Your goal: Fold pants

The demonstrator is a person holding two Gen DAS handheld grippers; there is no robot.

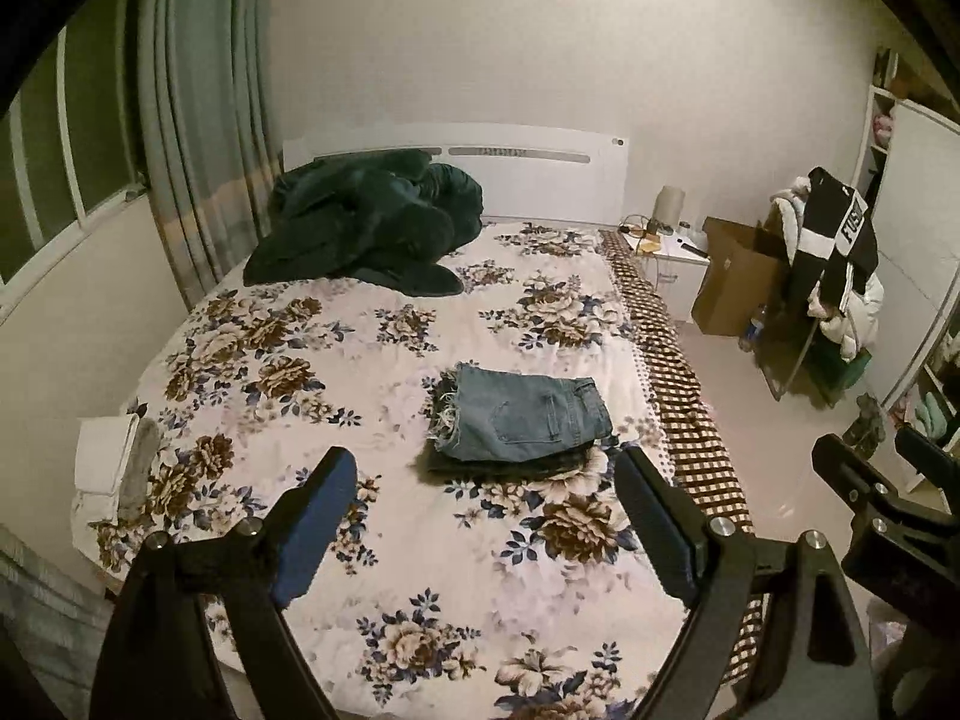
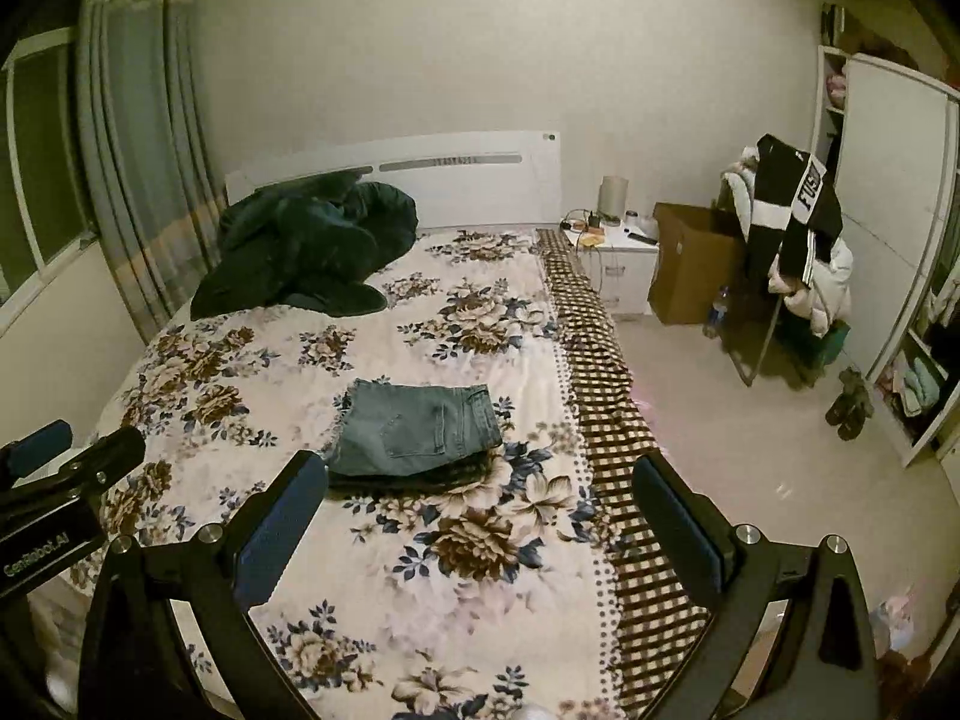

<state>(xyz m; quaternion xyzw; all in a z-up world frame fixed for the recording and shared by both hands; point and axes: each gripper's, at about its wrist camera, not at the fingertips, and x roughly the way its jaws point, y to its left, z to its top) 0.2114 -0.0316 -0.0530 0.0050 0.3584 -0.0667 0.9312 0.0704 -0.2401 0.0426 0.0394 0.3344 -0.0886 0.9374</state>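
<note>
Both your grippers, left gripper (image 1: 486, 480) and right gripper (image 2: 480, 486), hang spread and empty; the folded jeans (image 1: 521, 417) lie just ahead on the bed (image 1: 420, 570), long axis crosswise.

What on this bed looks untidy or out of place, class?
The dark green quilt lies crumpled in a heap by the headboard. The folded jeans sit neatly, though their frayed hems stick out.

One folded pair of jeans (image 1: 521, 419), perhaps atop a second, one dark duvet (image 1: 366, 222), one cardboard box (image 1: 735, 276), two claws (image 1: 486, 480).
</note>
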